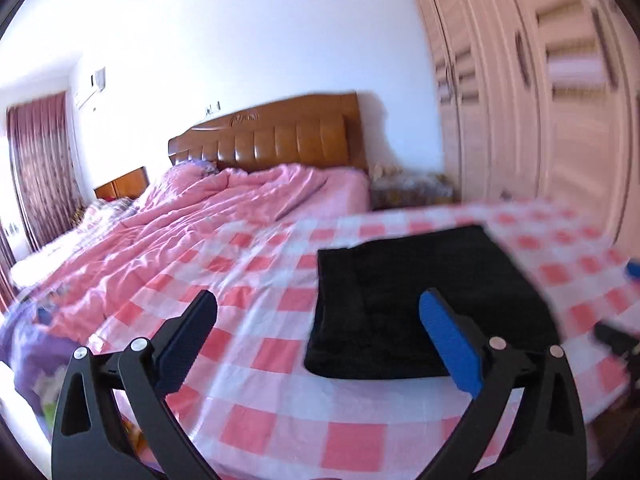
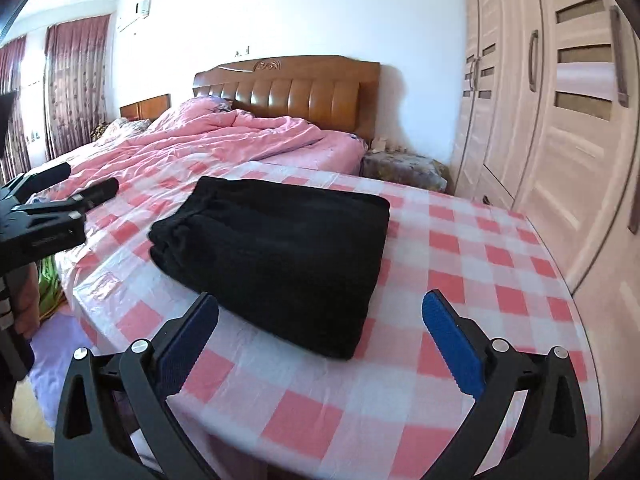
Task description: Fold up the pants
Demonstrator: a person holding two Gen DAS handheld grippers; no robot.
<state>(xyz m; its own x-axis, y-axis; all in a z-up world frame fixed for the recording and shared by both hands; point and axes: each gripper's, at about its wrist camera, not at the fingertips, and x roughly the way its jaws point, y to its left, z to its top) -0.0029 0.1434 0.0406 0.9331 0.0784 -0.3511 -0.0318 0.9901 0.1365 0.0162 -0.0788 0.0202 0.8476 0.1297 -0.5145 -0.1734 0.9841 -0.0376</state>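
From the left wrist camera, the left gripper hovers with its jaws spread wide and nothing between them. Its blue pad overlaps the near edge of the black pants, which lie folded into a compact rectangle on the pink-and-white checked cloth covering the surface. The picture is blurred toward the right. A tip of the right gripper shows at the right edge, beside the pants. Beyond the cloth lies a bed with a rumpled pink duvet and a brown padded headboard. A tall pale wardrobe fills the right side; dark red curtains hang at the far left, with an air conditioner on the wall near them.

From the right wrist camera, the right gripper also has its jaws wide apart and empty, just short of the near edge of the pants. The folded stack sits squarely on the checked cloth, elastic waistband toward the left. The left gripper is visible at the left edge, apart from the pants; how its jaws stand cannot be told from here. A cluttered nightstand stands between the bed and the wardrobe. No readable writing appears in either view.
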